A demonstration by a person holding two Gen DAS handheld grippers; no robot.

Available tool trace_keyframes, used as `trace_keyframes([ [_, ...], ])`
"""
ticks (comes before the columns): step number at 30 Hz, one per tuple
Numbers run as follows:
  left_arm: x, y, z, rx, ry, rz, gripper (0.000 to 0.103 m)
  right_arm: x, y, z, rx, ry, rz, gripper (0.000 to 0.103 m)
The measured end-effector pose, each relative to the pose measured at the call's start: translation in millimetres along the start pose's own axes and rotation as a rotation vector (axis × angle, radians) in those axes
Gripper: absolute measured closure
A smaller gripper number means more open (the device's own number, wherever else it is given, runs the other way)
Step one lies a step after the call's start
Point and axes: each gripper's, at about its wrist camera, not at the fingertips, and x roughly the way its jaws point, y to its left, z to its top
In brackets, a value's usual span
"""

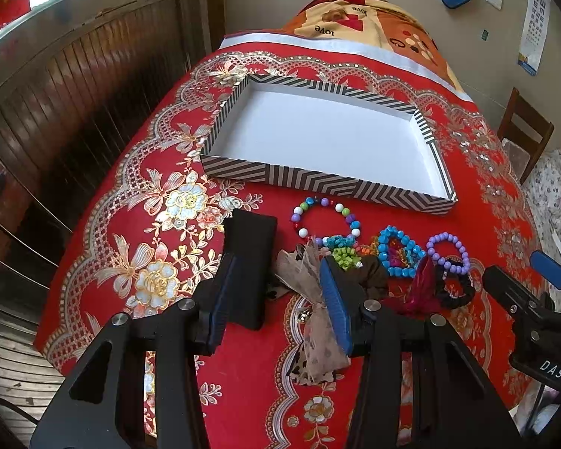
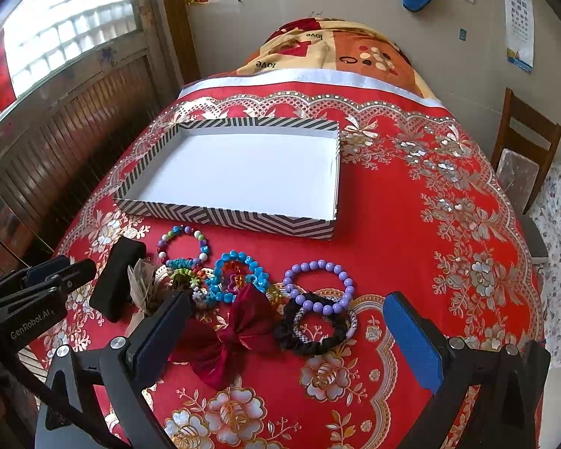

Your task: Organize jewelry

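Observation:
A shallow striped box (image 1: 319, 183) (image 2: 243, 220) with a white floor stands empty on the red cloth. In front of it lies a cluster of jewelry: a multicolour bead bracelet (image 1: 323, 220) (image 2: 185, 247), a blue bead bracelet (image 1: 400, 252) (image 2: 237, 275), a purple bead bracelet (image 1: 448, 252) (image 2: 319, 286), a black scrunchie (image 2: 314, 333), a dark red bow (image 2: 230, 336), a beige lace bow (image 1: 312, 299) and a black case (image 1: 248, 269) (image 2: 117, 280). My left gripper (image 1: 276, 299) is open over the black case and lace bow. My right gripper (image 2: 291, 340) is open wide around the red bow and scrunchie.
The table (image 2: 411, 243) carries a red floral cloth, with a folded blanket (image 2: 336, 48) at its far end. A wooden chair (image 2: 523, 142) stands to the right, wooden panelling and a window to the left.

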Motion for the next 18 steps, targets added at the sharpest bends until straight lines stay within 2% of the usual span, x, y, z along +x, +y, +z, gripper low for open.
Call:
trace_keyframes([
  [18, 4.3, 3.1, -1.3, 0.000, 0.011, -0.001, 0.058, 4.2, -0.9, 0.7, 0.002, 0.007, 0.006, 0.000],
])
